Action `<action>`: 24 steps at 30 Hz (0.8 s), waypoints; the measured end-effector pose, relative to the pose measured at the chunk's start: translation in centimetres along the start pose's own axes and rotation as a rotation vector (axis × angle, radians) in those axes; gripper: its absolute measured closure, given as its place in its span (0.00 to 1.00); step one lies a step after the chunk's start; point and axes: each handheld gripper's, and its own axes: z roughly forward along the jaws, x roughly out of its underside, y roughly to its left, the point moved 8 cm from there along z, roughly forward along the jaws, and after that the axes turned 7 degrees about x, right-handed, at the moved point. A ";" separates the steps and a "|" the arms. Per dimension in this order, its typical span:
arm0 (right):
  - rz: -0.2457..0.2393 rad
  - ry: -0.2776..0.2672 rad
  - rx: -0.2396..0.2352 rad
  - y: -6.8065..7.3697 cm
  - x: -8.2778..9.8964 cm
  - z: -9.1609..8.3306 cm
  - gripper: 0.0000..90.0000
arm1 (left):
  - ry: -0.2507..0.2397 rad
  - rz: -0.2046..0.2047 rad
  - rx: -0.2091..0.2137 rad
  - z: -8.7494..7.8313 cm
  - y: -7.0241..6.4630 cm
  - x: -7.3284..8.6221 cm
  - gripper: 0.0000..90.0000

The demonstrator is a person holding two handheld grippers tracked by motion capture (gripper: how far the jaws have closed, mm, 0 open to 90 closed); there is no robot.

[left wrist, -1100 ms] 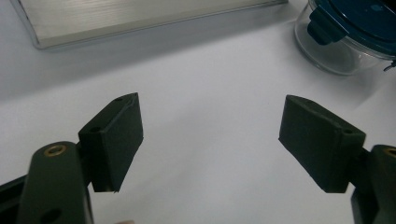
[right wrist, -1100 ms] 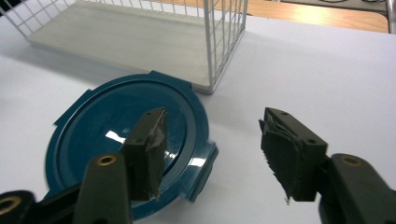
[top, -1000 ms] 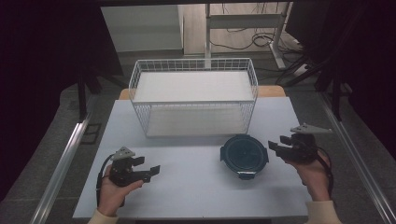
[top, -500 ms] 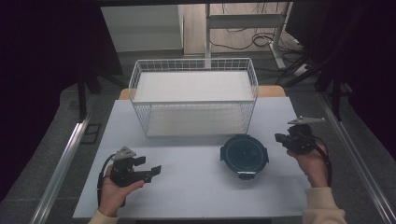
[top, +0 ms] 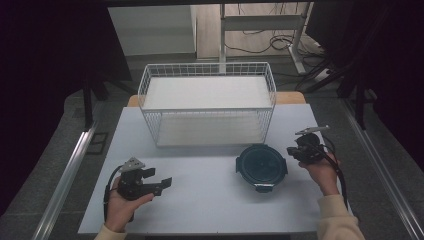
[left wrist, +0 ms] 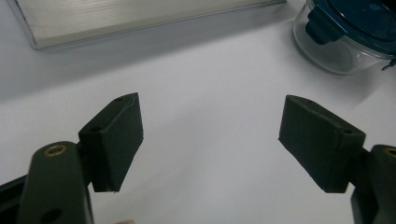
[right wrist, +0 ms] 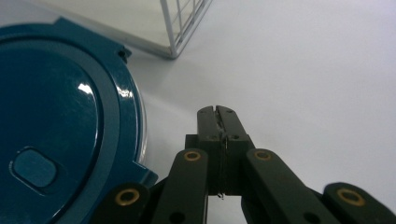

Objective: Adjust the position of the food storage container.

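A round glass container with a dark teal clip lid (top: 261,165) stands on the white table (top: 210,205), right of centre. Just right of the container my right gripper (top: 291,150) points at its rim, shut with nothing between the pads. In the right gripper view the shut jaws (right wrist: 217,112) sit beside the lid (right wrist: 56,116) without touching it. My left gripper (top: 165,182) rests at the front left, open and empty. The left gripper view has its pads (left wrist: 211,105) wide apart over bare table, with the container (left wrist: 345,37) far off at the upper right.
A white wire basket (top: 207,102) with a white floor stands at the back middle of the table. Its corner (right wrist: 180,28) is close behind the container. Dark floor and metal rails lie beyond the table's edges.
My right gripper has moved down and left toward the container, and its jaws have gone from apart to shut. The left gripper has stayed put.
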 end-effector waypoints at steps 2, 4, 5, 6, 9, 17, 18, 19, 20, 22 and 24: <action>-0.011 0.013 0.001 0.2 0.2 0.3 0.99 | 0.000 0.000 0.001 0.0 0.0 0.0 0.24; -0.023 0.027 -0.010 0.8 0.3 0.6 0.99 | 0.001 0.007 0.003 -0.1 -0.1 0.0 0.24; -0.034 0.035 -0.038 1.3 0.4 0.8 0.99 | 0.002 0.006 0.004 0.0 -0.1 0.0 0.24; -0.036 0.044 -0.067 2.0 0.5 1.1 0.99 | 0.000 0.003 0.004 0.0 -0.1 0.0 0.24; -0.044 0.056 -0.014 2.2 0.5 1.4 0.99 | 0.005 0.004 0.004 0.1 -0.1 0.1 0.24; -0.026 0.080 -0.021 2.9 0.8 1.3 0.99 | 0.010 0.010 0.009 0.3 -0.4 0.1 0.24; -0.028 0.081 -0.019 3.1 0.8 1.3 0.99 | 0.009 0.009 0.010 0.4 -0.4 0.1 0.24; -0.029 0.084 -0.016 3.3 0.8 1.3 0.99 | 0.009 0.008 0.011 0.4 -0.4 0.1 0.25; -0.033 0.086 -0.012 3.5 0.8 1.3 0.99 | 0.010 0.008 0.012 0.4 -0.4 0.1 0.24; -0.038 0.091 -0.015 4.0 0.7 1.3 0.99 | 0.011 0.008 0.013 0.4 -0.4 0.1 0.25; -0.041 0.090 -0.022 4.6 0.7 1.3 0.99 | 0.011 0.009 0.013 0.3 -0.4 0.1 0.25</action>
